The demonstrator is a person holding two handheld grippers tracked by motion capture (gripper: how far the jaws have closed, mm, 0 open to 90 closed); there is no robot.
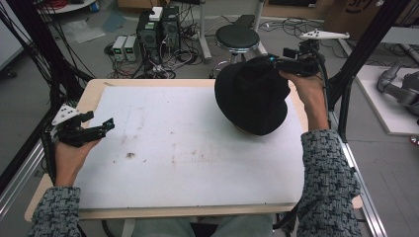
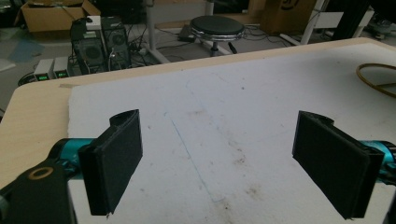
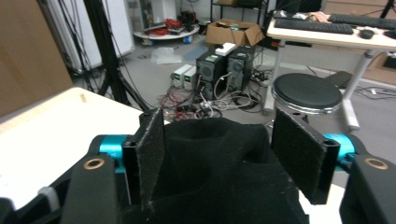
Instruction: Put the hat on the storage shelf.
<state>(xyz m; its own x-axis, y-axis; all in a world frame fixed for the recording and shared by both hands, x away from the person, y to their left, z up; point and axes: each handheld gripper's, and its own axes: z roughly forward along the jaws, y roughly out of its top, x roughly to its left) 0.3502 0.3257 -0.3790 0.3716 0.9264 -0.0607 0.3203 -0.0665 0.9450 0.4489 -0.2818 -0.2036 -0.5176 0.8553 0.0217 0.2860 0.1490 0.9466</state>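
Note:
A black felt hat [image 1: 252, 98] stands tilted at the far right of the white mat [image 1: 173, 148], its lower edge on the mat. My right gripper [image 1: 271, 60] reaches over the top of the hat from the right. In the right gripper view the hat's crown [image 3: 215, 186] lies between the two pads of that gripper [image 3: 217, 154]; the left pad touches the felt and a small gap shows at the right pad. My left gripper [image 1: 106, 126] rests at the mat's left edge, and its jaws [image 2: 219, 163] stand wide open with only stained mat between them.
The mat covers a wooden table [image 1: 94, 89]. Behind the table are a round black stool [image 1: 237, 37], computer towers [image 1: 158, 27] and tangled cables on the floor. A thin tan loop [image 2: 378, 77] lies at the right edge of the left gripper view.

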